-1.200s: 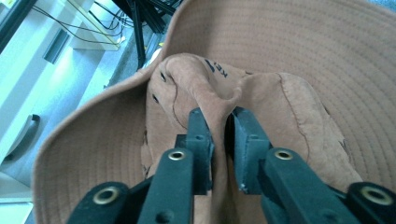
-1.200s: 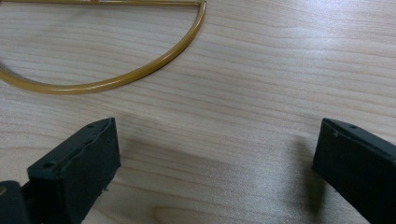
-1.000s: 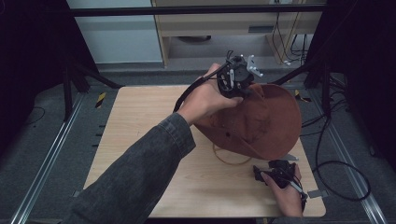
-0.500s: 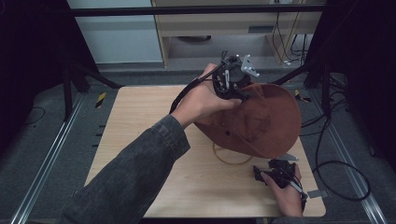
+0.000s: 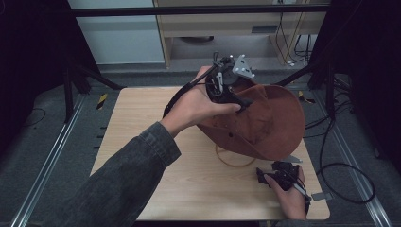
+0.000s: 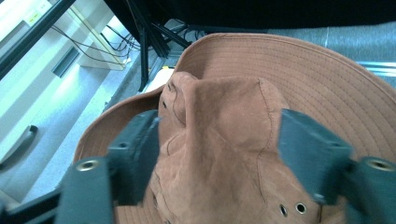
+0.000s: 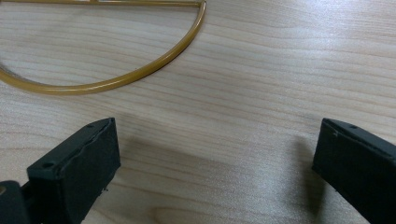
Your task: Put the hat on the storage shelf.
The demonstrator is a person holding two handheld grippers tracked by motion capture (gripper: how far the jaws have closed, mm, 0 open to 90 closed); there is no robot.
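A brown suede wide-brimmed hat (image 5: 269, 124) is held tilted above the right half of the wooden table (image 5: 137, 127). My left gripper (image 5: 235, 100) grips it from the far left side. In the left gripper view the two jaws pinch the soft crown of the hat (image 6: 224, 116) between them, so the left gripper (image 6: 217, 142) is shut on it. A loop of yellow cord (image 5: 235, 163) from the hat lies on the table below the brim. My right gripper (image 5: 279, 174) rests low at the front right, open, with bare wood between its jaws (image 7: 217, 158) and the cord (image 7: 140, 72) just ahead.
A dark-sleeved forearm (image 5: 127, 175) crosses the table from the bottom left. Black frame posts and cables (image 5: 331, 142) stand off the right edge. A wooden cabinet (image 5: 227, 23) sits beyond the far edge. The left half of the table is bare wood.
The left hand has turned a little with the hat in its grip, and the grey plate on the gripper has swung round. The right gripper has stayed put.
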